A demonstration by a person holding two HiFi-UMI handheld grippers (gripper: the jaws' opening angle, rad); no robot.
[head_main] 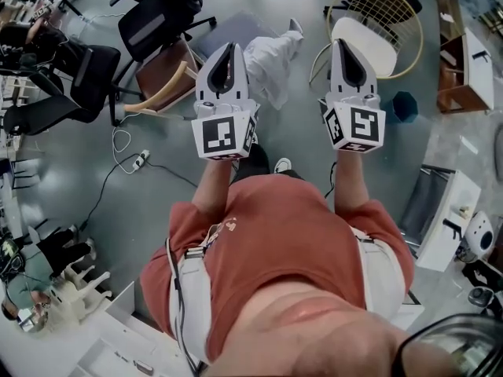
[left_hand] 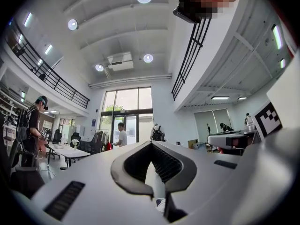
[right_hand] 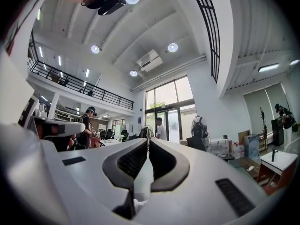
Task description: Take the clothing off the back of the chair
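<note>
Holding left white gripper (head_main: 230, 49) and right white gripper (head_main: 339, 45) level, fingers pressed together on nothing, likely readying an approach to white crumpled clothing (head_main: 273, 61) draped over brown wooden chair (head_main: 161, 75) just ahead.

Grey floor (head_main: 67, 187) carries a power strip (head_main: 140, 160) (white), a wooden chair (head_main: 161, 81), a wire chair (head_main: 376, 22).

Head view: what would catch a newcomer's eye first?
Two white grippers fill the middle of the picture: the left gripper and the right gripper, side by side with jaws together. Between them and just beyond lies white clothing, next to a wooden chair. A round wire chair stands at upper right.
</note>
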